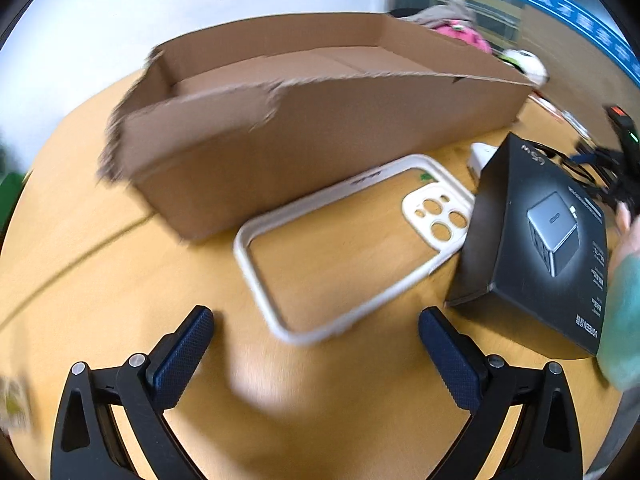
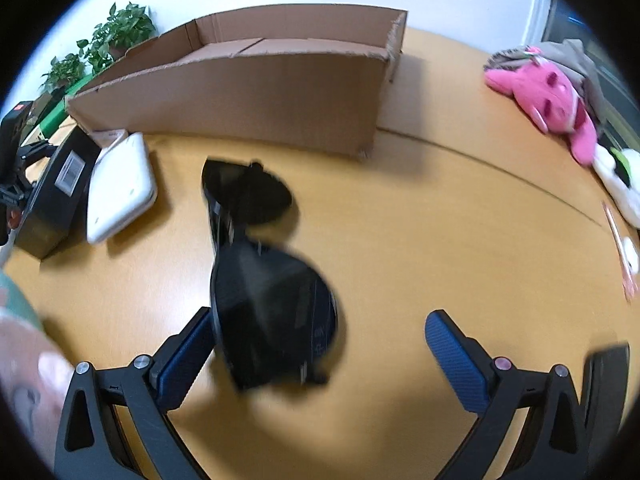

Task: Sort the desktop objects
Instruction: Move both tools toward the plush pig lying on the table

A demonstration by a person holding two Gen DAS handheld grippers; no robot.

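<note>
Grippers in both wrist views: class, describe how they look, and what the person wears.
The left gripper and right gripper match: black angular frames with silver round rivets, each finger faced with a dark blue, finely textured pad. No cables show. The person wears a teal-green sleeve.

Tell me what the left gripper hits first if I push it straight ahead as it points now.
Most likely the white phone case, lying flat on the table straight ahead of the open left gripper. Past it stands the cardboard box. If the gripper passes above the case, the box wall comes first; depth is unclear.
</note>
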